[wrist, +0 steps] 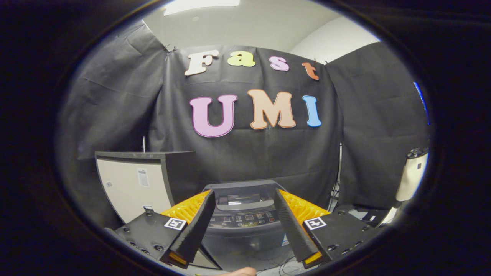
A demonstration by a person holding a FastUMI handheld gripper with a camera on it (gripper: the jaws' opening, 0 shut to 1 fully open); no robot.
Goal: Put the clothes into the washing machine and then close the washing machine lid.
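The tool [243,201] is held with its 2 fingers spread apart, gripping nothing. Between and just beyond them stands the washing machine [245,222], lid closed, control panel facing the tool. A pale cabinet [134,184] stands beyond the left finger.

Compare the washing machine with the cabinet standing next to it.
The washing machine is dark grey with a button panel on top; the cabinet has a pale front, a dark top and a small label. The machine sits framed between the open gripper's spread fingers; the cabinet stands off beside one finger and rises higher. Both stand against the black cloth wall.
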